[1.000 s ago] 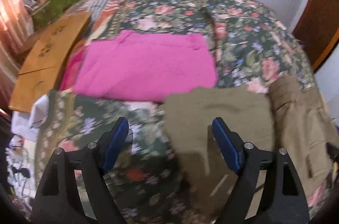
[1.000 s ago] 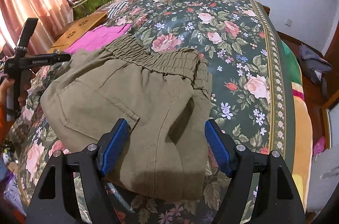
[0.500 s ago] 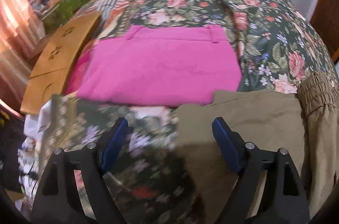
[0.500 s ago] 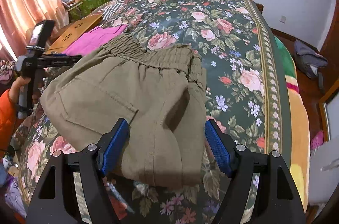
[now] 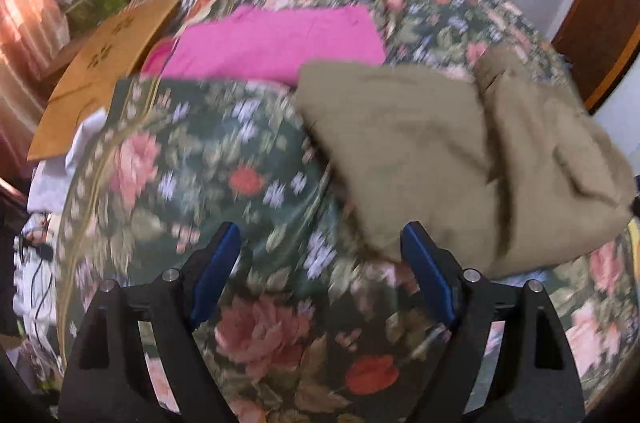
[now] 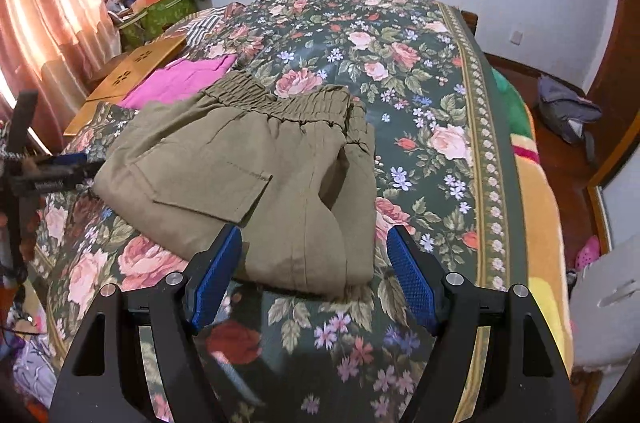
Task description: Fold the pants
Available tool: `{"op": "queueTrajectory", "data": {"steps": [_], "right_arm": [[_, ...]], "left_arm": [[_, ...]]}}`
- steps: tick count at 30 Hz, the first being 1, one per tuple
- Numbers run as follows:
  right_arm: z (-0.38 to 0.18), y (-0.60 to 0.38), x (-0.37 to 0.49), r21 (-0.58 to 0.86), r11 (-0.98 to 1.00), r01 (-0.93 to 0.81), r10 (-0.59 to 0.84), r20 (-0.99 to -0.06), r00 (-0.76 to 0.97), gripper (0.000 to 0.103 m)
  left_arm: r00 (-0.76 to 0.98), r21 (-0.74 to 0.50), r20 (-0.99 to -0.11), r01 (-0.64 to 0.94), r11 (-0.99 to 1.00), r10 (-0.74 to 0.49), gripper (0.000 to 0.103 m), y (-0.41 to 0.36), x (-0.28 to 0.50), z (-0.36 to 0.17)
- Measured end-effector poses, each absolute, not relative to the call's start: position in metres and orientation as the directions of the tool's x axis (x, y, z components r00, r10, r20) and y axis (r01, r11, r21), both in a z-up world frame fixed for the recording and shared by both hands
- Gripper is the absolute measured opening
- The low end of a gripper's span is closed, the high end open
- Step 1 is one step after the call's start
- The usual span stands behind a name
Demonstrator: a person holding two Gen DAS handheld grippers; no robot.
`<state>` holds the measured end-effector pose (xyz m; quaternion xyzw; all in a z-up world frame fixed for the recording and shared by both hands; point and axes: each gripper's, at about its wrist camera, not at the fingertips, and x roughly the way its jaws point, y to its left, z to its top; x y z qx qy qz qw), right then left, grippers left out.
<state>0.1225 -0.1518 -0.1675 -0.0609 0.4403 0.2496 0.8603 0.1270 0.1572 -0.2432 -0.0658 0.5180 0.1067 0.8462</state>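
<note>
Both tools had drawn back from the olive pants [image 6: 256,179] since a second ago. My left tool [image 5: 324,271] and right tool [image 6: 316,271] gaped wide, holding nothing; the folded pants lay on the bed [image 6: 420,71], toward 11 o'clock of the right tool.

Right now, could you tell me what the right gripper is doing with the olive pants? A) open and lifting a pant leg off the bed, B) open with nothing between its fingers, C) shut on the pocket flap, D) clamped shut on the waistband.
B: the right gripper is spread open above the bedspread, and the folded olive pants lie flat beyond its fingertips, ungripped.
</note>
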Motion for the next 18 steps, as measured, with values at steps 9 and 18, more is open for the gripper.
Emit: {"op": "queueTrajectory", "data": {"steps": [9,18], "right_arm": [[-0.153,-0.169,0.118,0.021,0.905,-0.425,0.279,-0.782,0.557,0.073],[-0.139,-0.16,0.139,0.008,0.912,-0.409,0.271,-0.76,0.59,0.076]], "left_arm": [[0.459,-0.023,-0.878,-0.321,0.947,0.134,0.083,0.183,0.108,-0.225],[0.556,-0.119,-0.83,-0.258,0.959,0.047,0.097,0.168,0.133,-0.188]]}}
